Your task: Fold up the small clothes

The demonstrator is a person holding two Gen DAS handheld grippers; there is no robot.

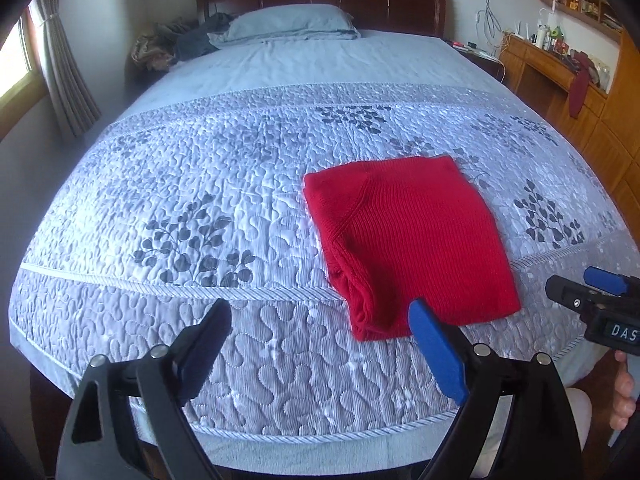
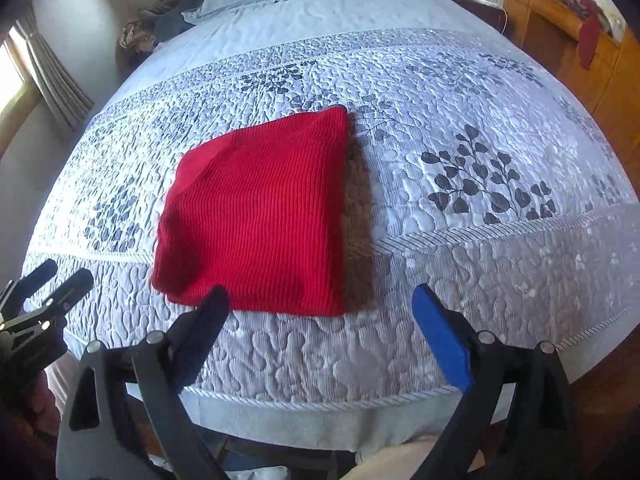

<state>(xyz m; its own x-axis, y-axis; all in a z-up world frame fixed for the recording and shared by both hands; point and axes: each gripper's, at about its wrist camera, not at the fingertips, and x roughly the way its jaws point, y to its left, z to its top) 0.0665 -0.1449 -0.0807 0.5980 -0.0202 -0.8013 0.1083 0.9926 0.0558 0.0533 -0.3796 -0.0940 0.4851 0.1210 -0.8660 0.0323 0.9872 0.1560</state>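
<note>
While spread and empty, both grippers' fingers (image 1: 436,352) near red sweater (image 1: 408,248); "DAS" label (image 1: 624,334).

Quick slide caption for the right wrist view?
Folded red sweater lying on the quilt, right gripper open and empty above its near edge.

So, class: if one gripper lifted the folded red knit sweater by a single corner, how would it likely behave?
The red knit sweater would probably sag and unfold, since its layers lie loose at the open edge. Its ribbed surface likely grips well. It looks soft, unlikely to slide on the quilt.
</note>
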